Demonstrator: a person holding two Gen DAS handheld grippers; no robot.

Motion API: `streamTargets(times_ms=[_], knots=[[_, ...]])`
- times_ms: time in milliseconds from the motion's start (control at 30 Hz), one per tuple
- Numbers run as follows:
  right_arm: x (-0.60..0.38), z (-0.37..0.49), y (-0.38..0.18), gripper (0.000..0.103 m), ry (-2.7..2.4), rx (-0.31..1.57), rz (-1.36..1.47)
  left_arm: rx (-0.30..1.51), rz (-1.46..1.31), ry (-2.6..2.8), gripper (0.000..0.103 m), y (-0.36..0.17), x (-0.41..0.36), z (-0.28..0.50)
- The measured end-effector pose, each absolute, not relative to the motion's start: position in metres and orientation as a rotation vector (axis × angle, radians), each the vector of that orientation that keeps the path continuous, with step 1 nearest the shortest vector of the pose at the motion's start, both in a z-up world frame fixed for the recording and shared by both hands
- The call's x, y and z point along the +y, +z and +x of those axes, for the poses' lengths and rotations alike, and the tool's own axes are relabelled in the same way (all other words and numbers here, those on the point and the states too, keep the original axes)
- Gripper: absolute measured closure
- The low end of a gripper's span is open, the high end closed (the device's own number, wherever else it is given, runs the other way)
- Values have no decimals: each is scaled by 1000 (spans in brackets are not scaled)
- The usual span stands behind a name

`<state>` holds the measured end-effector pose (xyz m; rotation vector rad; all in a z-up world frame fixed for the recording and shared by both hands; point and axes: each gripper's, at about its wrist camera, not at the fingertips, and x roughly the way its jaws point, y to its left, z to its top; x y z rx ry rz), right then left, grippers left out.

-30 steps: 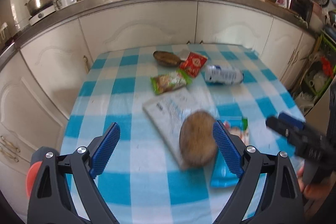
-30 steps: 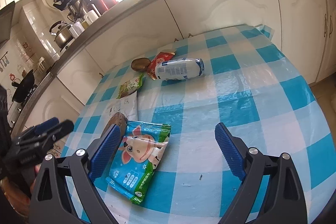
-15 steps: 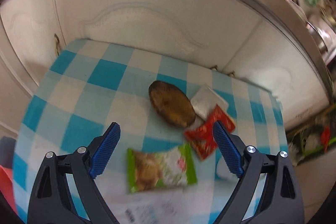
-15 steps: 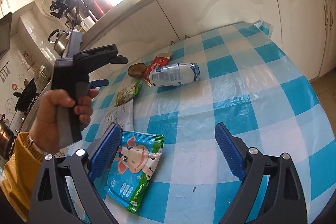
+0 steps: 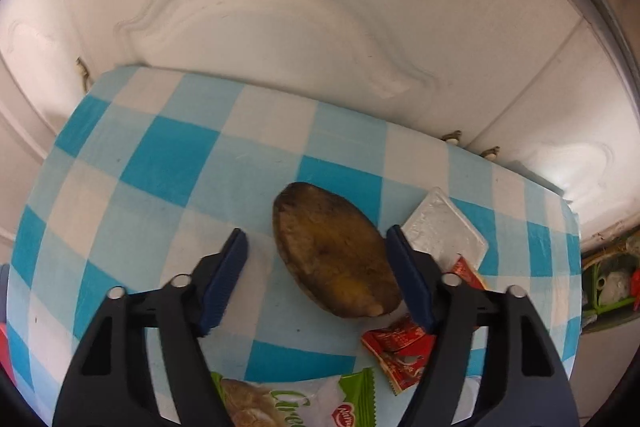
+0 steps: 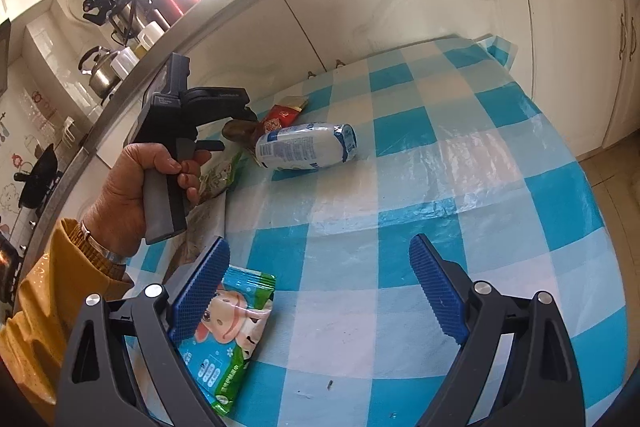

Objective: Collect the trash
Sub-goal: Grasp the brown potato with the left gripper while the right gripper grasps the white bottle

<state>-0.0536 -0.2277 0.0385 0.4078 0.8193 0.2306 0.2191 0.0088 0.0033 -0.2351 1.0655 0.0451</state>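
Your left gripper (image 5: 316, 281) has travelled to the far table end, jaws just narrowing around the brown peel (image 5: 334, 251) without touching; light, soft, slippery: pinch across its middle.

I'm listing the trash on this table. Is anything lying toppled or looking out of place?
Yes. The white bottle lies on its side on the checked tablecloth, not upright. Beside it, a brown, discoloured oval husk or peel sits between the left gripper fingers, which have just been closing but don't grip it.
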Motion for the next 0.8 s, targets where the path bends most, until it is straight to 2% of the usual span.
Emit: streamTargets(times_ms=[67, 133, 333, 567, 767, 800], knots=[[-227, -47, 39, 12, 241, 836, 377, 1058, -244, 11, 49, 4, 7, 218], [-225, -37, 40, 12, 249, 847, 345, 1051, -219, 8, 50, 5, 3, 216], [-210, 6, 40, 12, 298, 866, 224, 1008, -205, -29, 67, 16, 9, 207], [-180, 48, 42, 12, 352, 825, 5, 969, -123, -70, 70, 28, 14, 188], [-163, 73, 28, 13, 412, 866, -175, 961, -128, -119, 74, 35, 23, 182], [-162, 74, 26, 21, 420, 868, -184, 960, -126, -123, 74, 35, 25, 180]])
